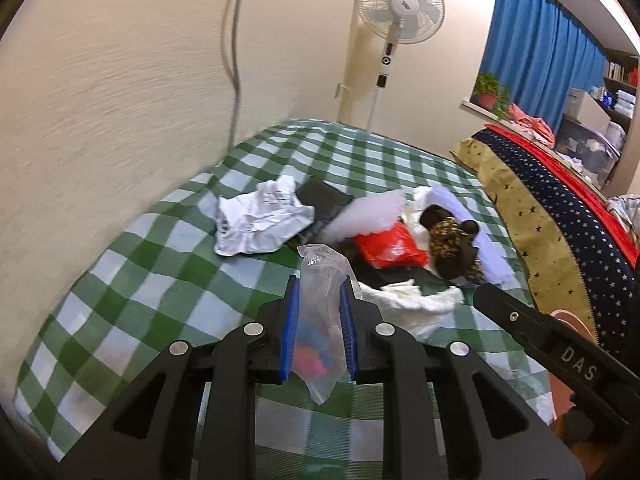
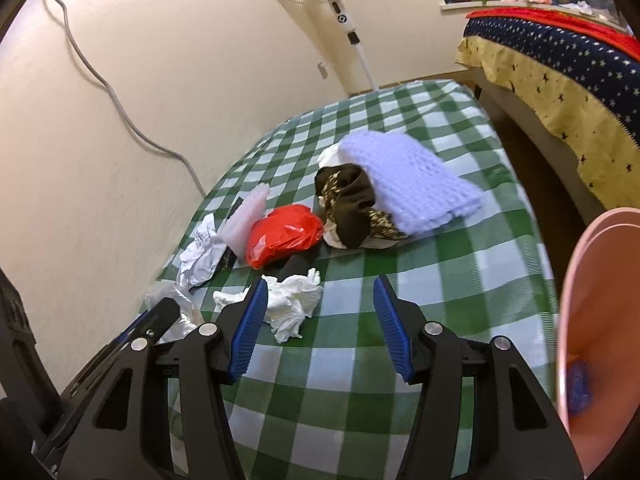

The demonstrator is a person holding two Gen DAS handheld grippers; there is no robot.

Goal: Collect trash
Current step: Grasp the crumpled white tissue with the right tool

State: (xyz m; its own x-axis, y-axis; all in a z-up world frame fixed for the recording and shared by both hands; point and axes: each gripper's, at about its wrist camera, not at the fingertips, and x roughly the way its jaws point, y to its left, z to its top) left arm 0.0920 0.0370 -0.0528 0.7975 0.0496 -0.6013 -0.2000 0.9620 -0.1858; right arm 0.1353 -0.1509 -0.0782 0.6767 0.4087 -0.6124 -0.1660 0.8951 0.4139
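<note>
Left wrist view: the left hand-held gripper (image 1: 319,320) at lower centre is clamped on a clear plastic bag (image 1: 320,300), lifted for binning. The right hand-held gripper (image 2: 320,320), jaws apart, nears the crumpled tissue (image 2: 294,302) on the checked bed (image 2: 460,280).

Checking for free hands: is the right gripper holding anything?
No, the right gripper stands open above the tissue.

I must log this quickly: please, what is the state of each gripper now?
Left gripper: closed on a clear plastic bag.
Right gripper: open, holding nothing, above a white tissue.
</note>
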